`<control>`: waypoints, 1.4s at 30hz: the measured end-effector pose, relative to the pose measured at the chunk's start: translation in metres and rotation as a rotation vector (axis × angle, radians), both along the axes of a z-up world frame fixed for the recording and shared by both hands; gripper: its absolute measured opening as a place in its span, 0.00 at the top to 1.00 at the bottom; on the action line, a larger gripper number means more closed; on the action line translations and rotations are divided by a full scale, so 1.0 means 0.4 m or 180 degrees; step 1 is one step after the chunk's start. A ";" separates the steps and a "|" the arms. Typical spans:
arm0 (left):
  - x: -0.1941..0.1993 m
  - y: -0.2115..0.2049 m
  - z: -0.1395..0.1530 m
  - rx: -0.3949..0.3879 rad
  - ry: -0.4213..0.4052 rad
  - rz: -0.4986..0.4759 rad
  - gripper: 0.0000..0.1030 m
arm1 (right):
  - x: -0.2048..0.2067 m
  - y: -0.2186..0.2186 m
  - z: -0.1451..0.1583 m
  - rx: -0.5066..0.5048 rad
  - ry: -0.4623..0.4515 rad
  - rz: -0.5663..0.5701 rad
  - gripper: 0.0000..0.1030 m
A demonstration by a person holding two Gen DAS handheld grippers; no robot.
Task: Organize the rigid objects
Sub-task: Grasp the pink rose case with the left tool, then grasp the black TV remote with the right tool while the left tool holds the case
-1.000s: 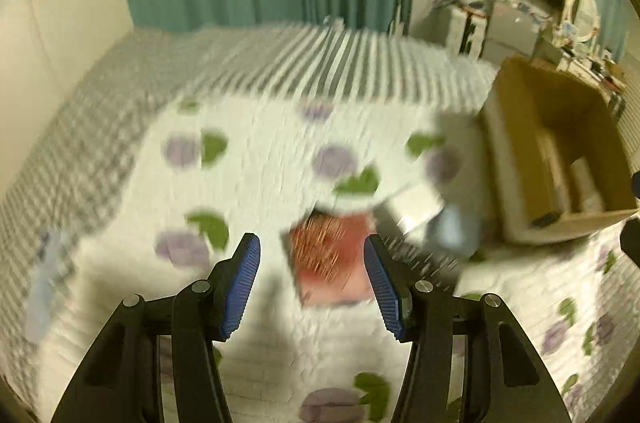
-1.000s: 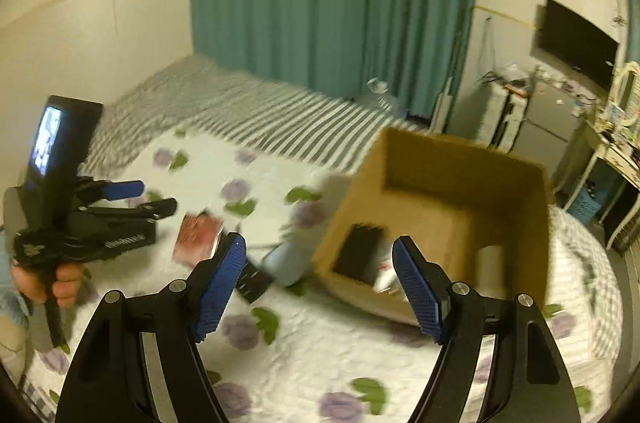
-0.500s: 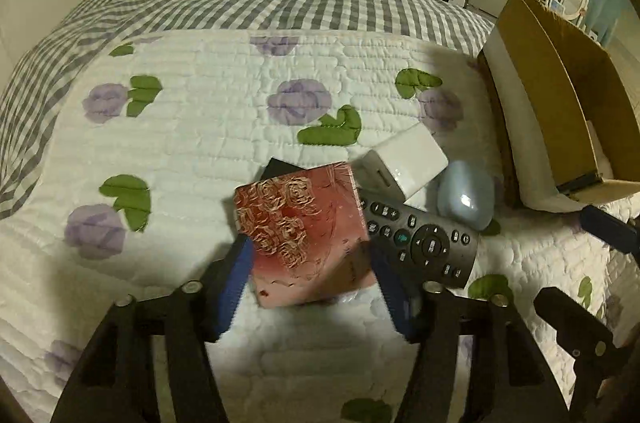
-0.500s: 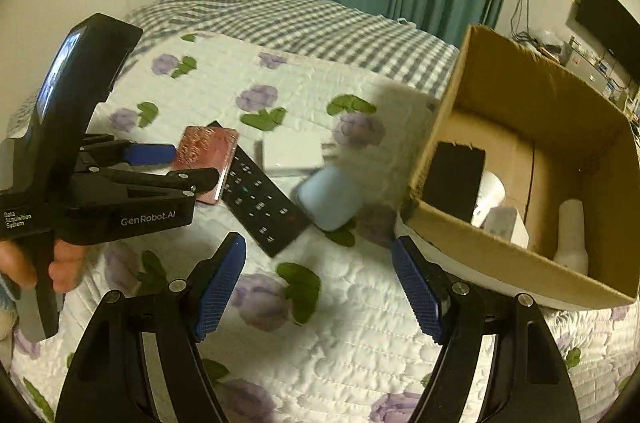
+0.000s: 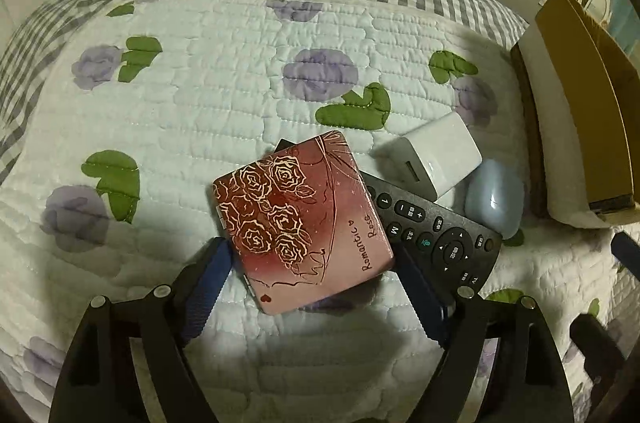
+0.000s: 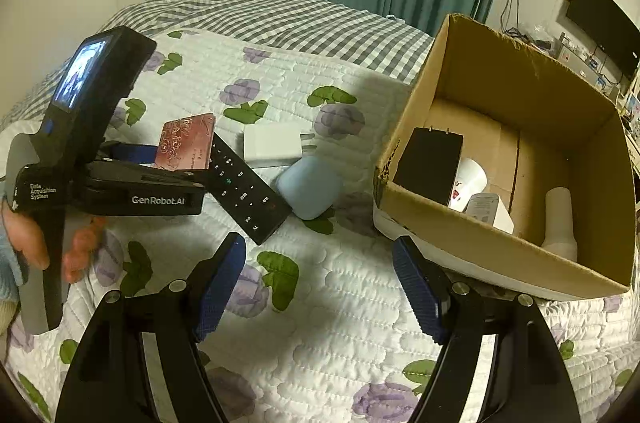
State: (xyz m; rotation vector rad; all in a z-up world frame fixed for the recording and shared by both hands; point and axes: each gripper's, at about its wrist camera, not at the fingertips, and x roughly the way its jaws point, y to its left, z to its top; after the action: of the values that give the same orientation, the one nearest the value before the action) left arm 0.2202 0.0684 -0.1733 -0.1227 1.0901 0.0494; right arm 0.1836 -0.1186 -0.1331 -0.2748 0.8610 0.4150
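Observation:
A pink case with a gold rose pattern (image 5: pixel 304 223) lies on the quilt, partly resting on a black remote (image 5: pixel 440 235). My left gripper (image 5: pixel 310 263) is low over the case with a blue pad on either side of its near end. Its jaws are opening and the pads do not press on it. A white charger block (image 5: pixel 436 155) and a pale blue oval case (image 5: pixel 496 199) lie just right of the remote. My right gripper (image 6: pixel 318 247) hangs open over bare quilt in front of the cardboard box (image 6: pixel 480 63), with nothing between its fingers.
The box stands on the bed at the right and holds a black adapter (image 6: pixel 430 163), a white bottle (image 6: pixel 560 219) and other white items. A person's hand (image 6: pixel 28 247) grips the left tool's handle. The flowered quilt (image 5: pixel 200 103) stretches away to the left and far side.
My left gripper has come down close over the pink case and its jaws have spread wider. The right gripper sank toward the bed earlier, then stayed still with the same opening.

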 end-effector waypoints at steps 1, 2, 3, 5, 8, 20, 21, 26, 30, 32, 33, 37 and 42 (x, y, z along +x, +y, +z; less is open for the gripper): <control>0.004 0.002 -0.001 -0.0040 -0.0015 -0.0005 0.17 | 0.000 0.001 -0.001 -0.0003 0.0001 0.0002 0.26; 0.012 -0.001 -0.002 -0.0058 -0.0021 -0.0013 0.18 | -0.001 0.002 -0.003 -0.0011 0.0006 0.0004 0.26; 0.011 -0.005 -0.001 -0.0070 -0.0035 -0.0043 0.21 | -0.002 0.003 -0.006 -0.0021 0.0011 0.0000 0.26; 0.004 -0.011 0.005 -0.0037 -0.0070 -0.0083 0.25 | -0.002 0.002 -0.009 -0.0035 0.0015 -0.0006 0.26; -0.016 -0.019 0.011 0.0025 -0.0079 -0.0167 0.28 | 0.000 0.002 -0.007 -0.0044 0.0001 -0.0020 0.26; -0.131 0.029 0.088 0.0028 -0.0323 -0.0049 0.30 | -0.002 0.032 -0.005 -0.0042 -0.0051 0.0114 0.26; -0.137 0.032 0.098 0.0038 -0.0352 -0.0027 0.31 | -0.002 0.037 -0.004 -0.0027 -0.0057 0.0153 0.27; -0.149 0.061 0.120 -0.0007 -0.0376 0.0022 0.77 | 0.013 0.095 -0.009 -0.0115 -0.0170 0.0474 0.27; -0.133 0.085 0.076 -0.0083 -0.0167 0.0112 0.77 | 0.054 0.156 -0.035 -0.0278 -0.0189 0.0684 0.27; -0.135 0.092 0.074 -0.0135 -0.0175 0.0139 0.75 | 0.058 0.189 -0.053 -0.0394 -0.0235 0.0842 0.27; -0.134 0.095 0.075 -0.0151 -0.0185 0.0153 0.74 | 0.065 0.205 -0.064 -0.0385 -0.0153 0.0951 0.27; -0.130 0.101 0.067 -0.0137 -0.0141 0.0204 0.71 | 0.100 0.264 -0.124 -0.0535 -0.0087 0.1098 0.27; -0.130 0.097 0.066 -0.0057 -0.0108 0.0224 0.68 | 0.154 0.257 -0.168 -0.0278 0.0109 0.1012 0.27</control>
State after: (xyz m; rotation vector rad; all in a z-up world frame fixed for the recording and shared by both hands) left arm 0.1684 0.1070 -0.1468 -0.1773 1.0522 0.1005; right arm 0.2453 -0.0156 -0.2001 -0.4896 0.8724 0.6800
